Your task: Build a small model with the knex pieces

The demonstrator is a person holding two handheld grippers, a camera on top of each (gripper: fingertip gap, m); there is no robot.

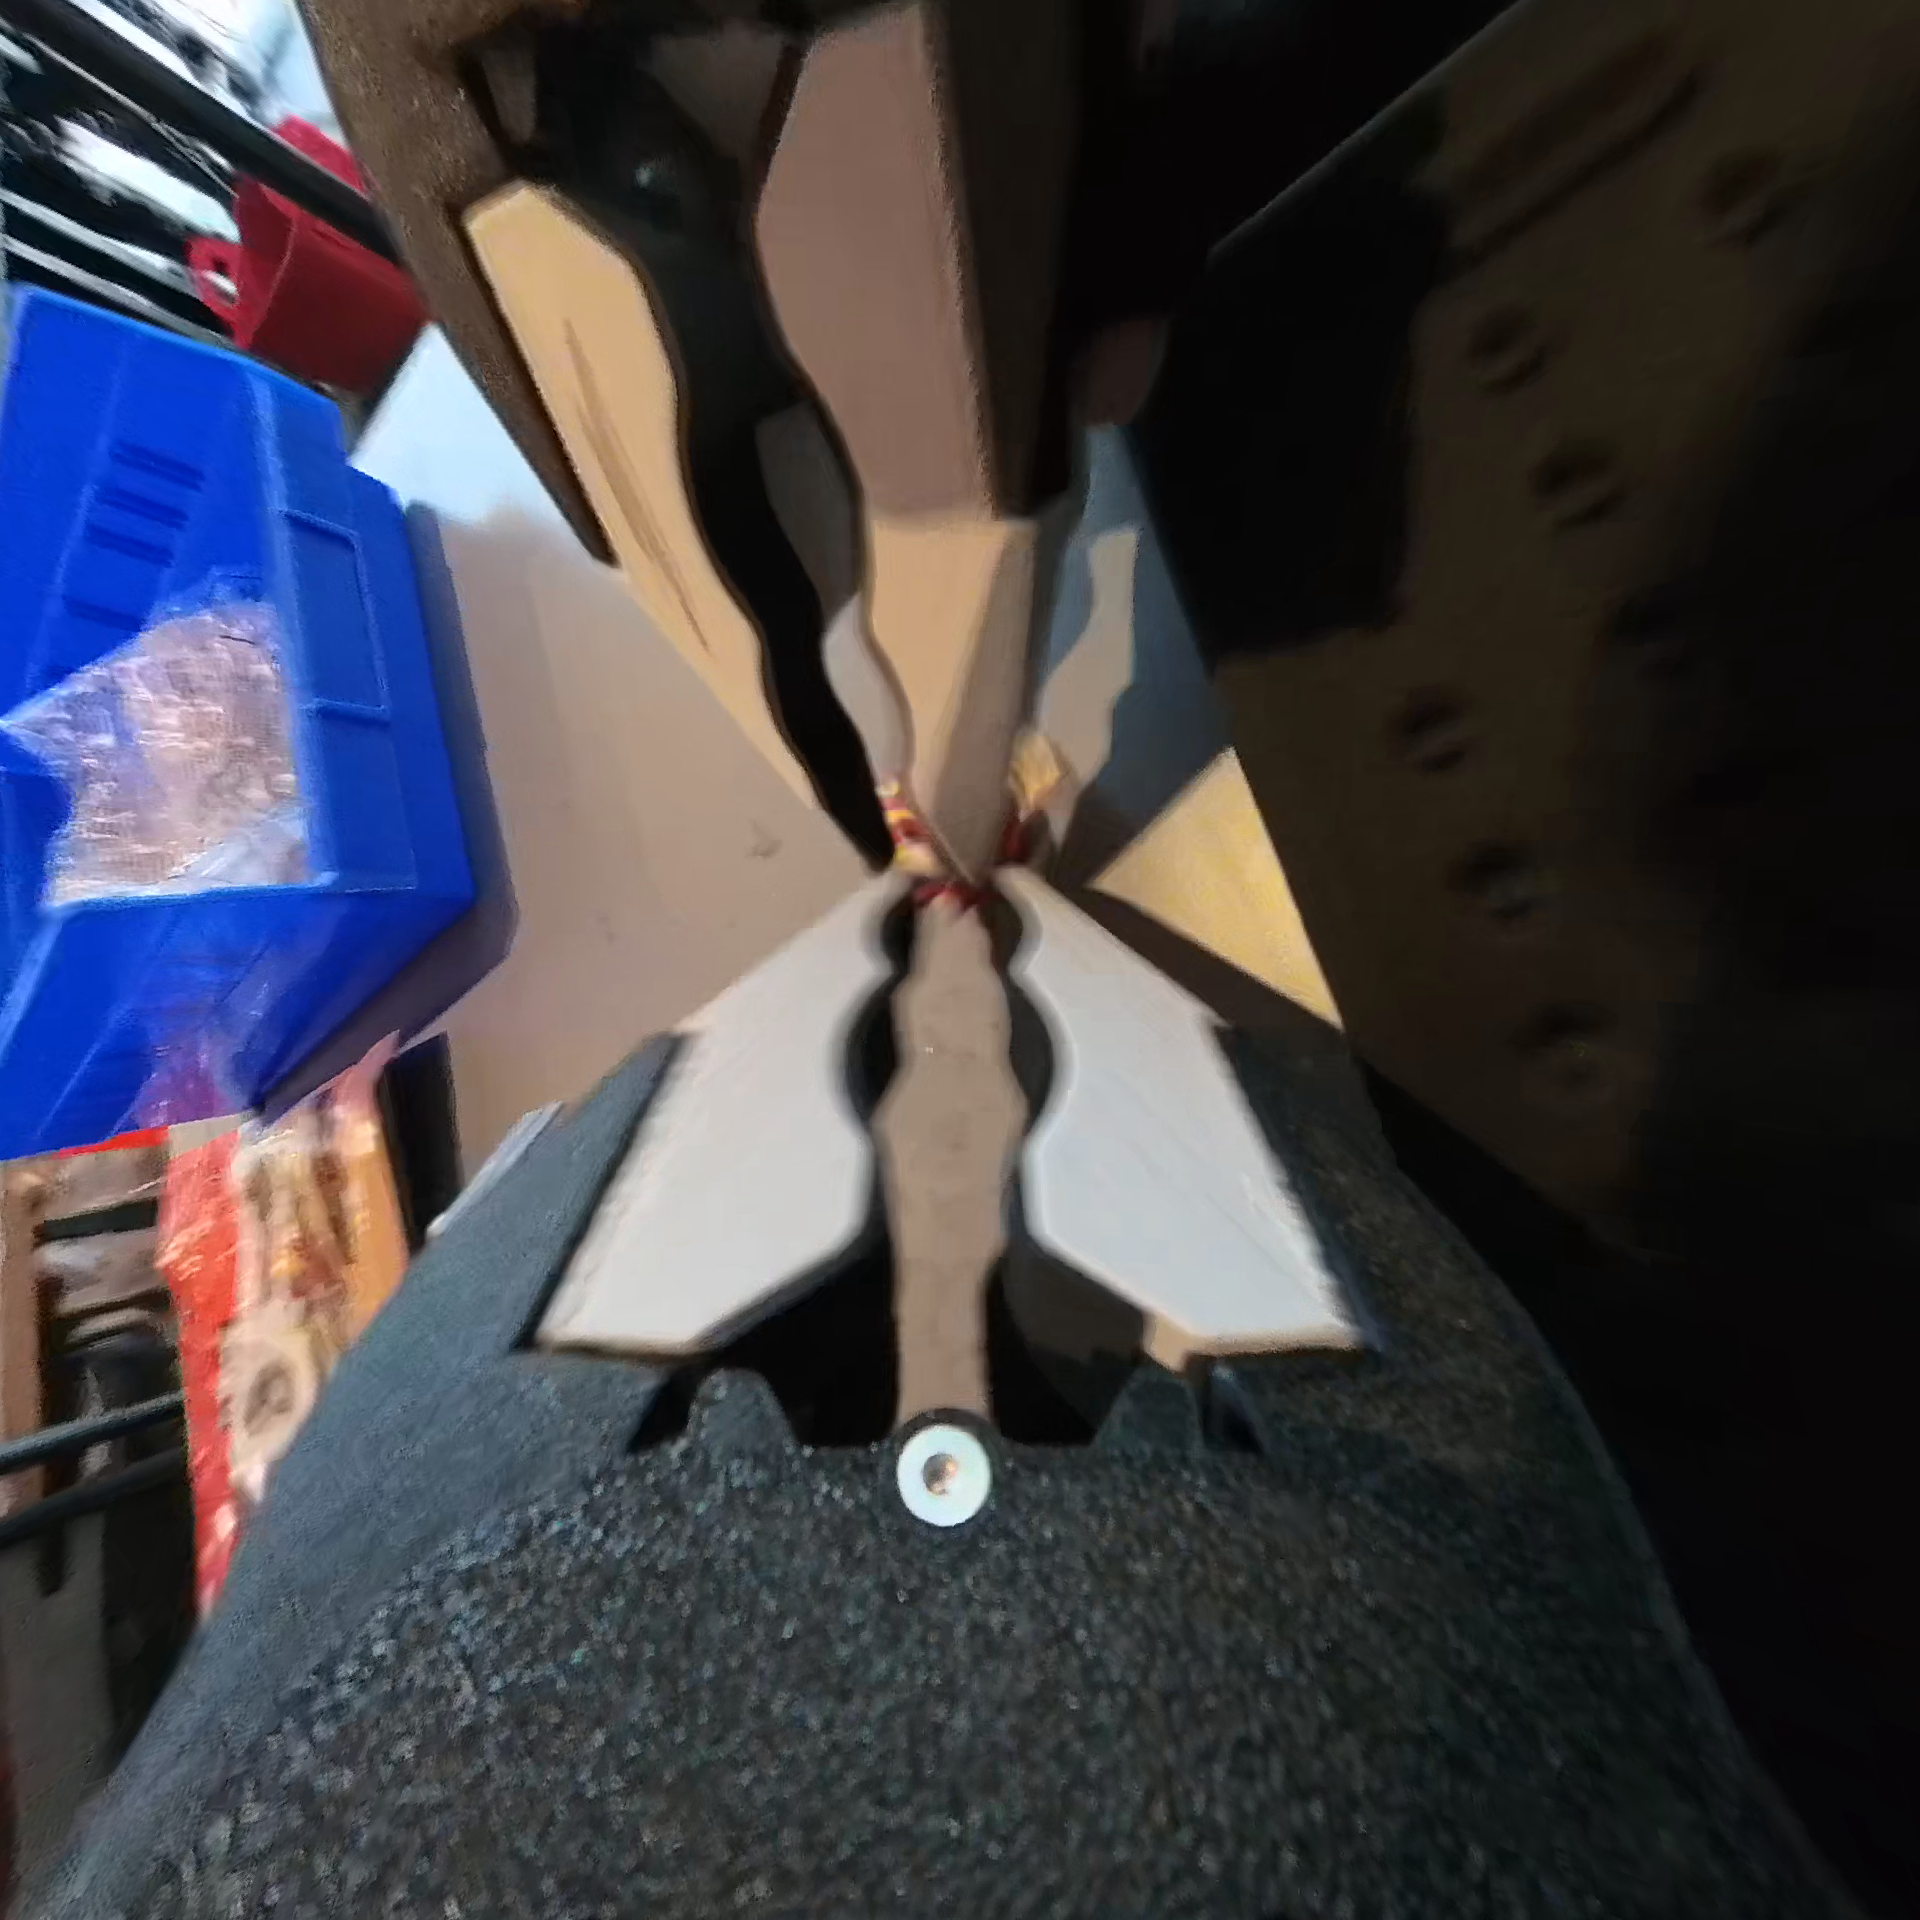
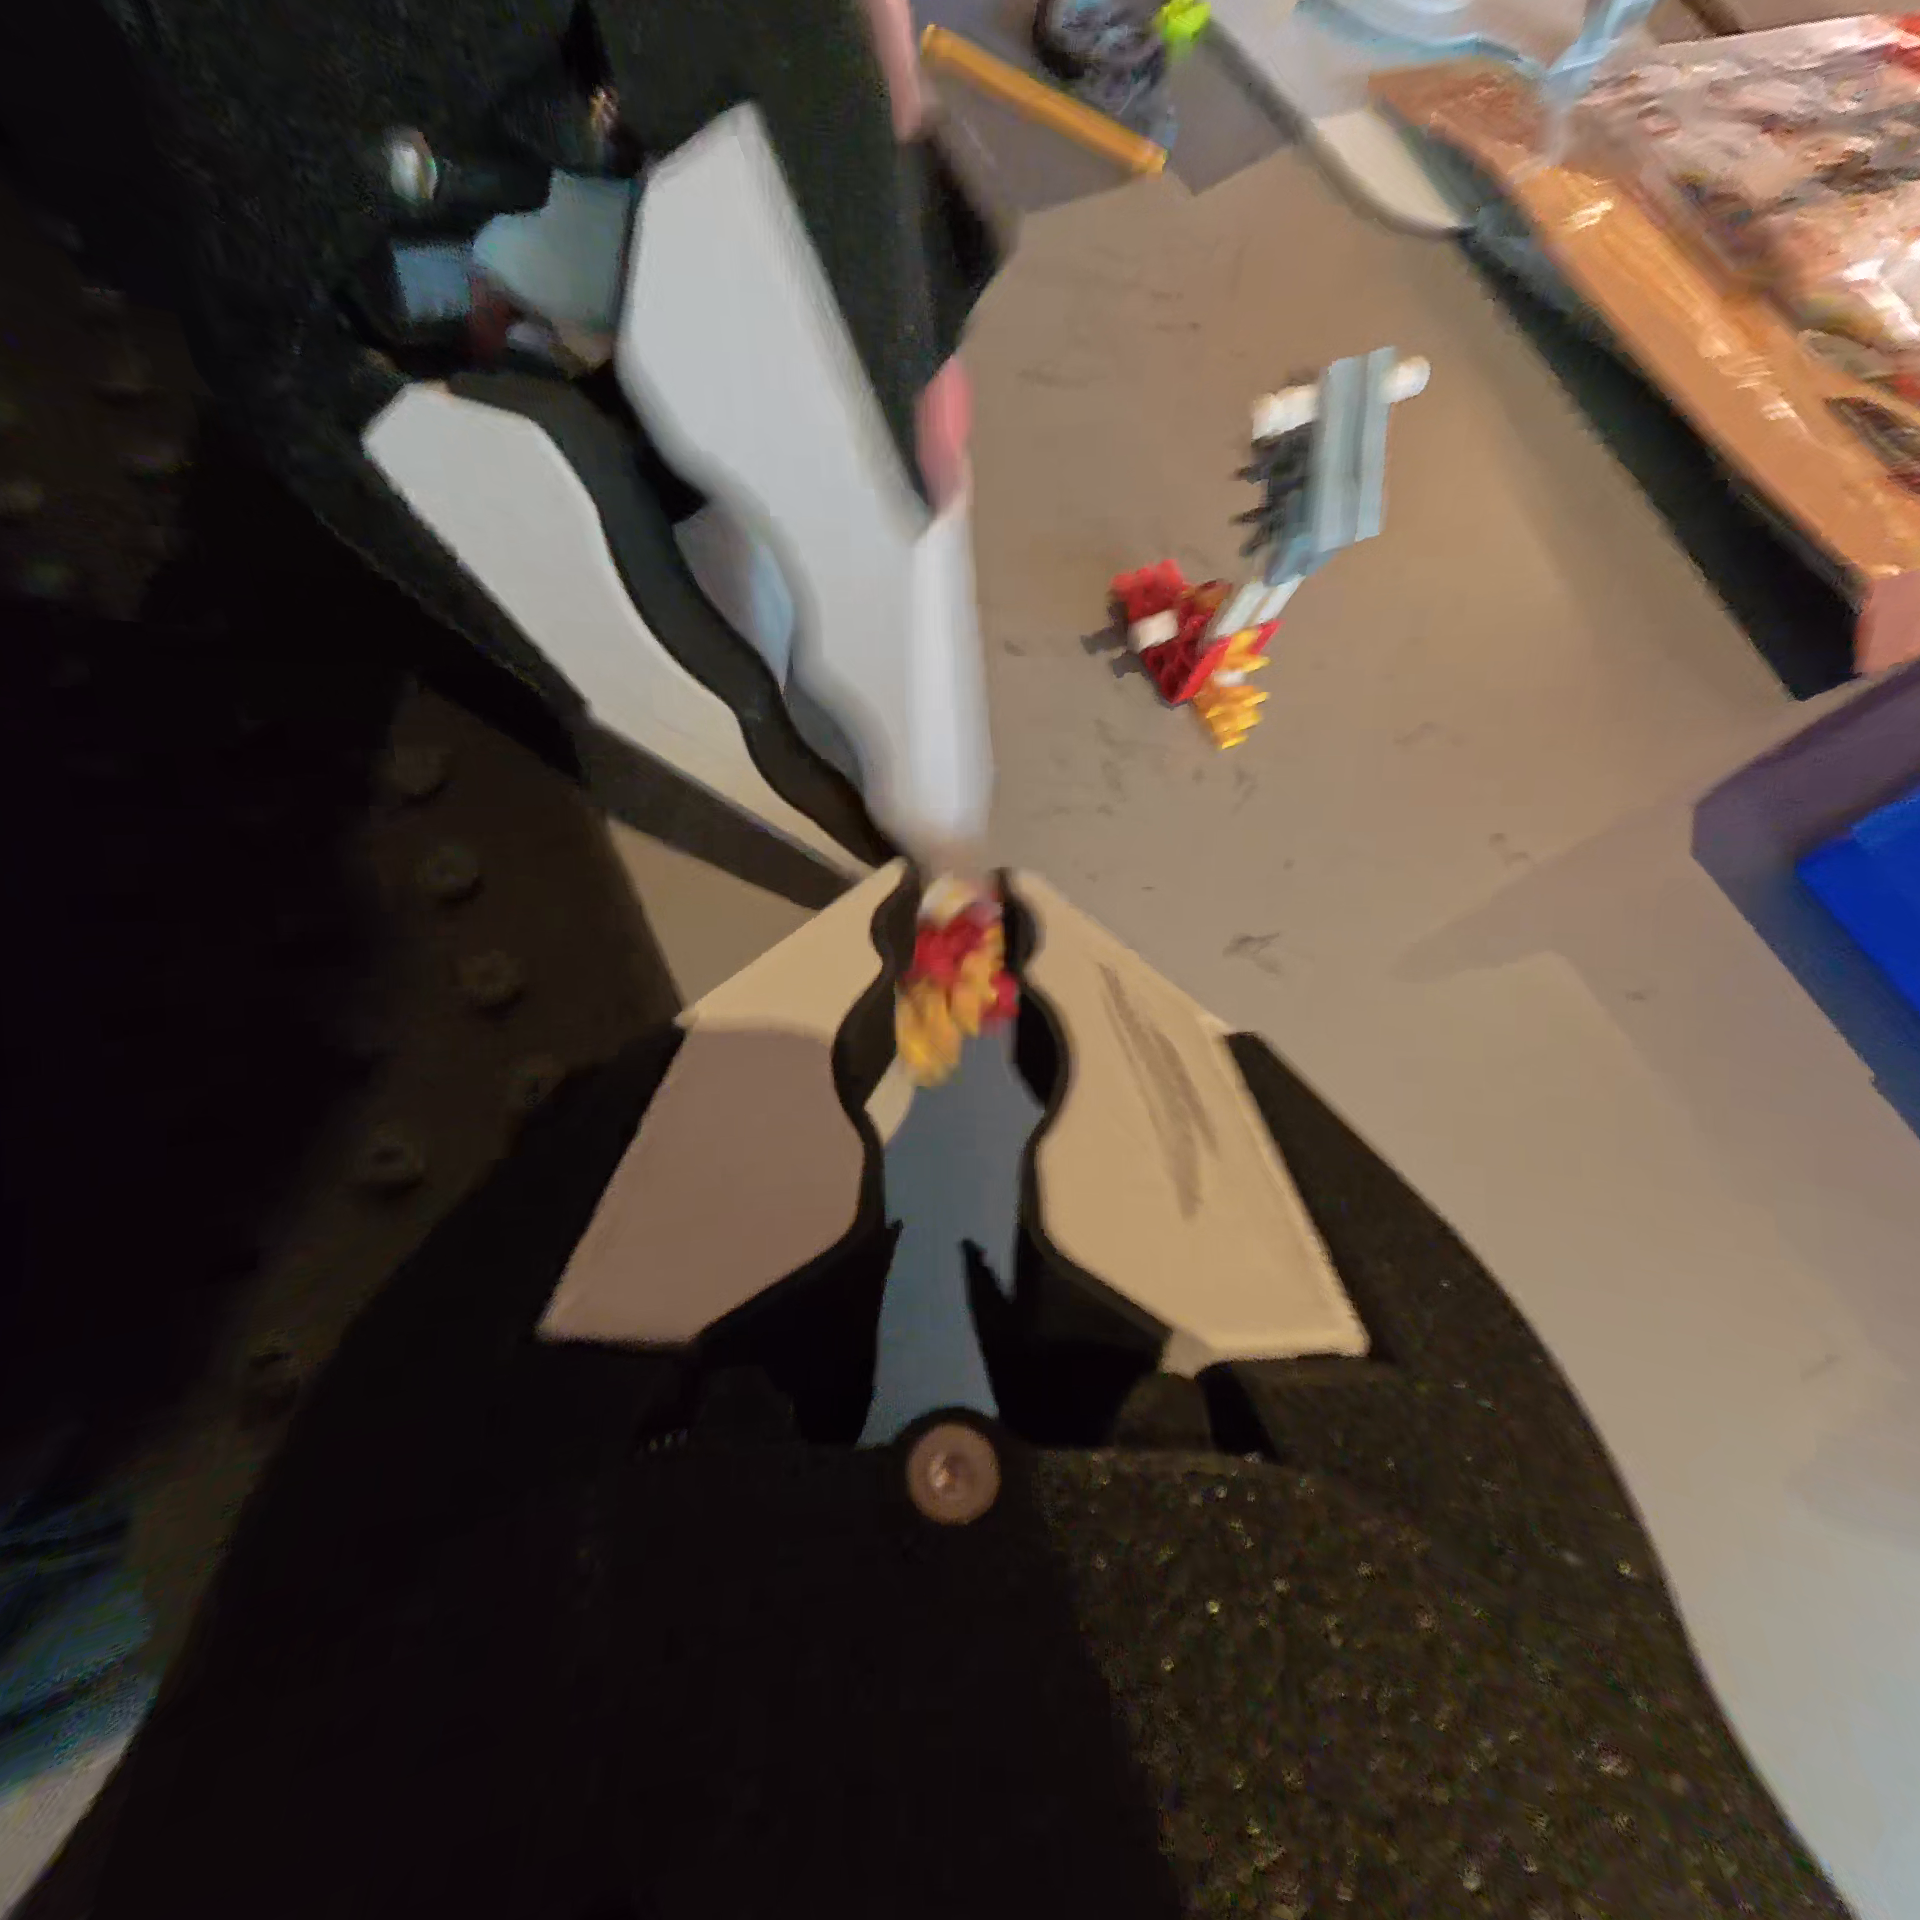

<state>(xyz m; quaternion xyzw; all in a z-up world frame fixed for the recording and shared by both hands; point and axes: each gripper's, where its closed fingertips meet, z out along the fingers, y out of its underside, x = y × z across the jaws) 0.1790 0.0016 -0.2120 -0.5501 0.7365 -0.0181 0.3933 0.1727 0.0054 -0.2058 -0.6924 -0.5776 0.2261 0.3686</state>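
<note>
Both tongs meet tip to tip: right gripper pinched on small red-and-yellow plastic brick cluster, left gripper narrowed onto its far end; larger grey-and-red brick model lies apart on the grey tabletop beyond.

Workshop: blue parts bin, shelving.
</note>
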